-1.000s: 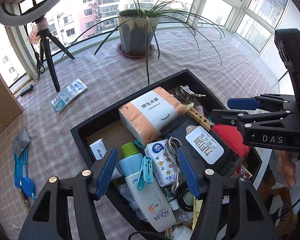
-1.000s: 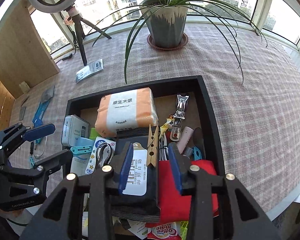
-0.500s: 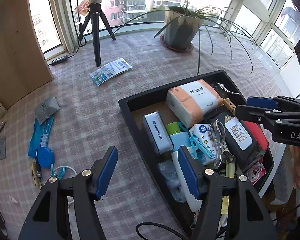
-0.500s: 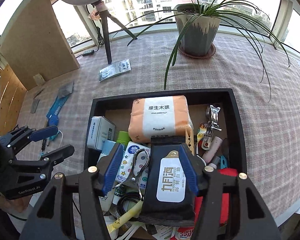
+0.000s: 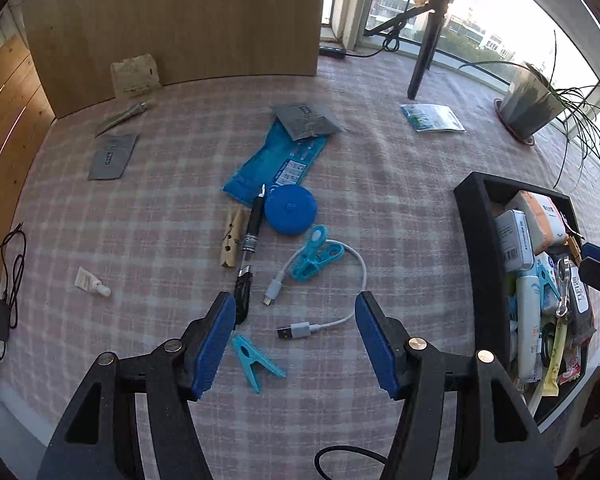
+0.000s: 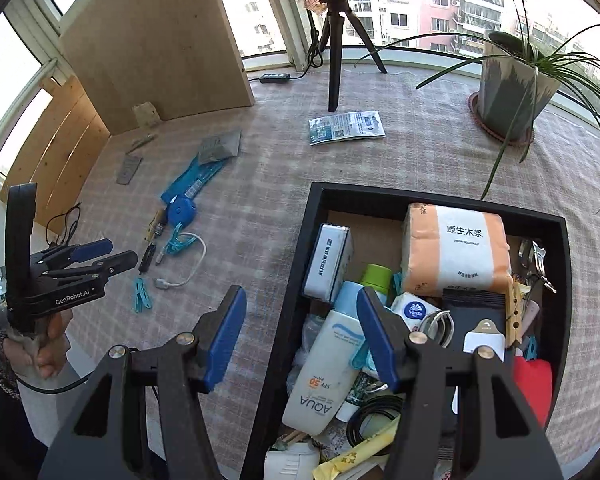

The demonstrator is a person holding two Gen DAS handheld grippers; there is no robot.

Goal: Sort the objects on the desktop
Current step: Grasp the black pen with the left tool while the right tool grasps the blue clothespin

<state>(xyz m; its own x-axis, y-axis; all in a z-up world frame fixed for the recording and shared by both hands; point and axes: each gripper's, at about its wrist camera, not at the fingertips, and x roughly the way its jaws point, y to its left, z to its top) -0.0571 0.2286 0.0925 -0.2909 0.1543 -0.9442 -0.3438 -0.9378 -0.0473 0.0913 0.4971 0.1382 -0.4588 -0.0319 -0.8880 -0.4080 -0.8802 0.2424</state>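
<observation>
Tray (image 6: 296,264), black, at the table's right, crammed: tissue pack (image 6: 456,252) at its far side, sunscreen bottle (image 6: 326,372) along its near left wall, tin (image 6: 327,262) upright against that wall farther back, black pouch (image 6: 474,312) near the tissue pack

Left of the tray, loose on the checked cloth (image 5: 400,208): blue packet (image 5: 276,164) farthest, grey sachet (image 5: 306,120) overlapping its far end; round blue tape measure (image 5: 290,210) touching its near end; black pen (image 5: 249,240) just beside the tape, wooden peg (image 5: 231,242) beside the pen; white USB cable (image 5: 332,292) curling nearer, turquoise clip (image 5: 314,258) lying on it; second turquoise clip (image 5: 256,360) nearest

Left gripper (image 5: 296,340) above the cable and near clip, jaws spread wide, holding nothing

Right gripper (image 6: 300,336) straddling the tray's left wall, jaws spread wide, holding nothing
</observation>
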